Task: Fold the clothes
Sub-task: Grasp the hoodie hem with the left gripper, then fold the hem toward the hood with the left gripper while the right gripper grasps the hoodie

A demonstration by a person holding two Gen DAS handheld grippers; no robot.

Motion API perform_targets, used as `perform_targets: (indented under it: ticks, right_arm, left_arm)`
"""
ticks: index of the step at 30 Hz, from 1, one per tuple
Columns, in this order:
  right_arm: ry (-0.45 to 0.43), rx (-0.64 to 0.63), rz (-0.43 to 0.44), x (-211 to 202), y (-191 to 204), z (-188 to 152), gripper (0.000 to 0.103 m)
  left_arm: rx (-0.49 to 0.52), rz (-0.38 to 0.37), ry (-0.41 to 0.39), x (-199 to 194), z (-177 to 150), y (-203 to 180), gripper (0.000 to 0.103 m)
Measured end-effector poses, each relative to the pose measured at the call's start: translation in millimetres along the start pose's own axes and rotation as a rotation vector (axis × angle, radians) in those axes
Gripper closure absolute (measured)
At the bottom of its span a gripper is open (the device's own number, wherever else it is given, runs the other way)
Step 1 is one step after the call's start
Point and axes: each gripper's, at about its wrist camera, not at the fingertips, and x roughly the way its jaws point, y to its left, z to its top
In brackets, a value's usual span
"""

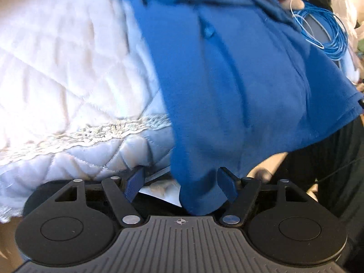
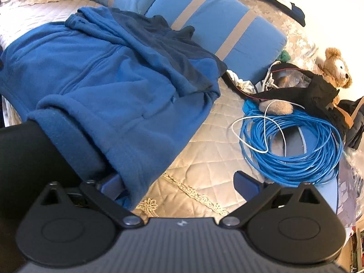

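A blue fleece jacket [image 2: 109, 77] lies spread on the quilted bed, its darker collar part bunched toward the pillow. In the left wrist view the same jacket [image 1: 227, 79] fills the middle, blurred, and a fold of it drops into the gap between the fingers beside the right one. My left gripper [image 1: 180, 178] stands wide open around that fold. My right gripper [image 2: 176, 178] is open too, at the jacket's near hem. The hem drapes over its left finger [image 2: 111, 184], while its right finger [image 2: 245, 184] is bare above the quilt.
A white quilted bedspread [image 1: 56, 68] with a lace edge covers the bed. A coil of blue cable [image 2: 293, 145] lies right of the jacket. Behind it are a striped blue pillow [image 2: 204, 16], black clothing [image 2: 314, 91] and a teddy bear [image 2: 336, 68]. A dark sleeve [image 2: 29, 154] sits at the left.
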Motion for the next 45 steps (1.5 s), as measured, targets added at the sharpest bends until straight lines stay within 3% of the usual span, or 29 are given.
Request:
perform_targets:
  ticks: [4,6,9,14,17,23,30,34,45]
  right_arm:
    - [-0.004,0.037,-0.003,-3.6,-6.9,-4.2,0.000]
    - [-0.003,0.054,-0.004,-4.8,-9.7,-7.3,0.000]
    - [0.003,0.064,-0.004,-4.4,-11.9,-14.5,0.000]
    - [0.003,0.041,0.013,-8.2,-12.7,-28.0,0.000]
    - [-0.011,-0.028,0.021,-11.5,-3.7,-35.7,0.000]
    - [-0.056,-0.193,-0.024,-12.6,32.3,-46.6,0.000]
    - [-0.153,-0.305,-0.135,-10.7,70.7,-49.5,0.000]
    - [-0.182,-0.387,-0.253,-5.0,79.1,-49.9,0.000]
    - [-0.240,-0.668,-0.353,7.9,104.8,-55.3,0.002]
  left_arm:
    - [-0.042,-0.128,0.090,18.7,13.0,28.4,0.056]
    - [-0.070,-0.176,0.104,23.0,14.5,30.9,0.075]
    - [-0.112,-0.218,0.102,21.1,15.2,33.6,0.091]
    - [-0.125,-0.224,0.071,-11.8,17.1,26.6,0.093]
    - [-0.175,-0.301,0.036,-39.8,20.5,26.6,0.097]
    - [-0.250,-0.370,-0.078,-91.9,35.3,17.2,0.097]
    - [-0.348,-0.411,-0.166,-108.2,55.1,8.1,0.097]
    - [-0.373,-0.413,-0.192,-110.9,64.7,2.1,0.097]
    - [-0.459,-0.410,-0.234,-118.2,62.4,11.7,0.097]
